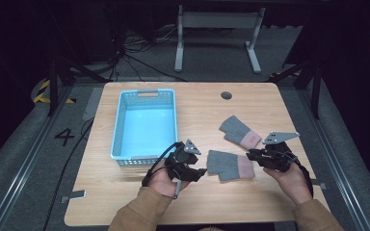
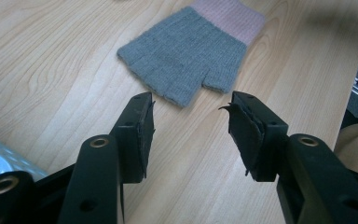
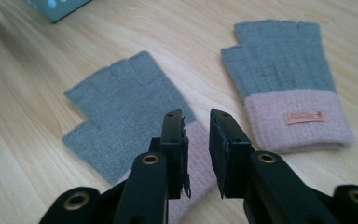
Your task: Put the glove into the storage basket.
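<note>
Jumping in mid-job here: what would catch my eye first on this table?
Two grey fingerless gloves with pink cuffs: the near glove lies flat between both grippers, the far glove just beyond it. Left of them stands a light blue basket. The right hand-held gripper hovers over the near glove's cuff, jaws slightly apart.

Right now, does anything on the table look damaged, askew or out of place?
Yes: the pad lining on the left gripper's fingers looks frayed and peeling at its edges. The two gloves lie flat but at different angles, not paired. The blue basket sits square and looks intact.
</note>
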`<state>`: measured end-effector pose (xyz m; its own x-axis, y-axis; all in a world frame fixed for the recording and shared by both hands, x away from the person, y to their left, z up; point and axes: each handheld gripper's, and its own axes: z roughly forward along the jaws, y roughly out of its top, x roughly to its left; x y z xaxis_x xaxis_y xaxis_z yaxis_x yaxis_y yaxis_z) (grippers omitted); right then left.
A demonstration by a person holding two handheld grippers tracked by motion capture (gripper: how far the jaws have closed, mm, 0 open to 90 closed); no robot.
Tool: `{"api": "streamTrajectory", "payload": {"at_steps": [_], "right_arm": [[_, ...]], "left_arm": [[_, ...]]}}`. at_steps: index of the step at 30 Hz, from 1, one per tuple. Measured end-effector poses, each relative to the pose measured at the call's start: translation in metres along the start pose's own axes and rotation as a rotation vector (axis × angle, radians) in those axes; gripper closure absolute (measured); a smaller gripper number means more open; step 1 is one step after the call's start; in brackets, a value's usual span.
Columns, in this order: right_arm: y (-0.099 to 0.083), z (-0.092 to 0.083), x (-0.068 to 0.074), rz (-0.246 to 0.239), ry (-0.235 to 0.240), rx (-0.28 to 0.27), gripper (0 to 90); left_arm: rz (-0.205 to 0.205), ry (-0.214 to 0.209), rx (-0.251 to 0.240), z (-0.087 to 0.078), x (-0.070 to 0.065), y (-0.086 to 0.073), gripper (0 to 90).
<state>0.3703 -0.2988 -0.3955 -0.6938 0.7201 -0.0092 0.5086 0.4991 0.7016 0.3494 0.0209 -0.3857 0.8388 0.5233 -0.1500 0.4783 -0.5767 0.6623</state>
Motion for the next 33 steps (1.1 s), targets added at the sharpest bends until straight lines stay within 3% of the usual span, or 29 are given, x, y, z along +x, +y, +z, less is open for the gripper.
{"api": "streamTrajectory", "payload": {"at_steps": [3,15,26,33], "right_arm": [[0.000,-0.003,-0.004,0.025,-0.013,-0.026,69.5],[0.013,0.001,-0.018,0.078,-0.020,-0.031,56.5],[0.032,0.021,-0.049,0.108,-0.048,-0.008,48.2],[0.044,0.036,-0.061,0.089,-0.056,0.003,42.7]], "left_arm": [[-0.001,0.004,0.002,0.000,0.001,-0.001,50.0],[-0.019,0.016,-0.003,-0.004,0.003,-0.004,49.0],[-0.035,0.034,0.029,-0.007,0.005,-0.014,45.9],[-0.056,0.065,0.034,-0.014,0.006,-0.025,44.9]]}}
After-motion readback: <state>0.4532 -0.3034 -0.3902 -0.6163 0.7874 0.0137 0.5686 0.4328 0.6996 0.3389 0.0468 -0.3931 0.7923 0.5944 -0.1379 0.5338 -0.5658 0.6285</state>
